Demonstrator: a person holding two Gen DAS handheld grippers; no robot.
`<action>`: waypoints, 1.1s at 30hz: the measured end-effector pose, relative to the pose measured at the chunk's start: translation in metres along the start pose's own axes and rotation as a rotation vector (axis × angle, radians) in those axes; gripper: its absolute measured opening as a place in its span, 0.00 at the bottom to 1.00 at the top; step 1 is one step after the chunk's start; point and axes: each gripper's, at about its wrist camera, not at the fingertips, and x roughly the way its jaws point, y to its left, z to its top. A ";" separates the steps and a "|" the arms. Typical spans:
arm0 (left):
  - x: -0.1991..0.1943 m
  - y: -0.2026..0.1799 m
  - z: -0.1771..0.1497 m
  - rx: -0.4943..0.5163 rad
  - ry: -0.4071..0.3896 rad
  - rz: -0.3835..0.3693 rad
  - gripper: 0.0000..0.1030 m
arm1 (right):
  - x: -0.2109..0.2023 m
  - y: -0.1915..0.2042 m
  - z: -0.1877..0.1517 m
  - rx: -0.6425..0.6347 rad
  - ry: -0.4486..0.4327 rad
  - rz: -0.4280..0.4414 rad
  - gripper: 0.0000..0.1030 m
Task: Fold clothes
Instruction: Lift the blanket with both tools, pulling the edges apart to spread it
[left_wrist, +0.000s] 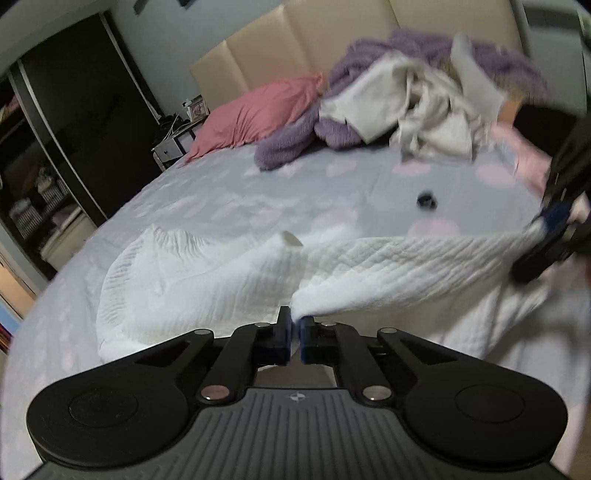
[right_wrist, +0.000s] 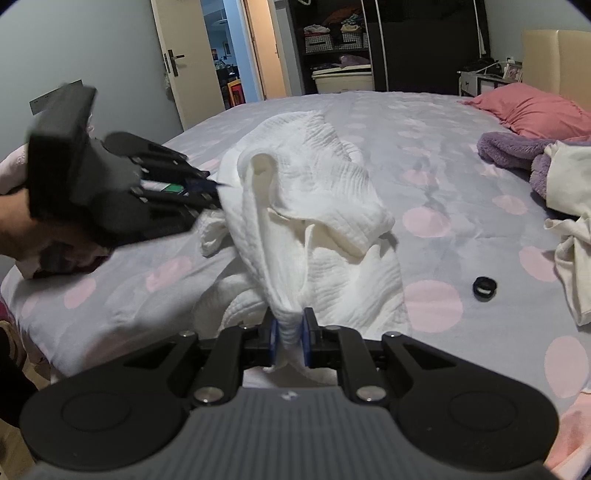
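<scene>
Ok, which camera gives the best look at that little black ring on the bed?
The right wrist view. There the ring is sharp, and you can see its open centre against the sheet. In the left wrist view it is only a small, blurred dark blob farther off, beyond the white garment.

A: Garment (right_wrist: 325, 192)?
B: White, crinkle-textured.
A: Bedsheet (right_wrist: 461, 155)?
B: Pale lavender-grey with pink dots.
A: Pillow (right_wrist: 535, 109), blanket (left_wrist: 424, 48)?
B: Rose-pink; purple, fuzzy.
A: Gripper pads (right_wrist: 274, 338)?
B: Blue on black.
</scene>
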 end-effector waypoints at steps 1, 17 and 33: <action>-0.007 0.004 0.003 -0.026 -0.006 -0.014 0.02 | -0.003 0.000 0.001 -0.003 -0.005 -0.005 0.14; -0.087 0.044 0.029 -0.236 -0.061 -0.064 0.01 | -0.042 0.003 0.031 0.002 -0.082 -0.001 0.33; -0.109 0.055 0.040 -0.329 -0.085 -0.061 0.01 | -0.031 0.047 0.016 -0.008 -0.064 0.069 0.48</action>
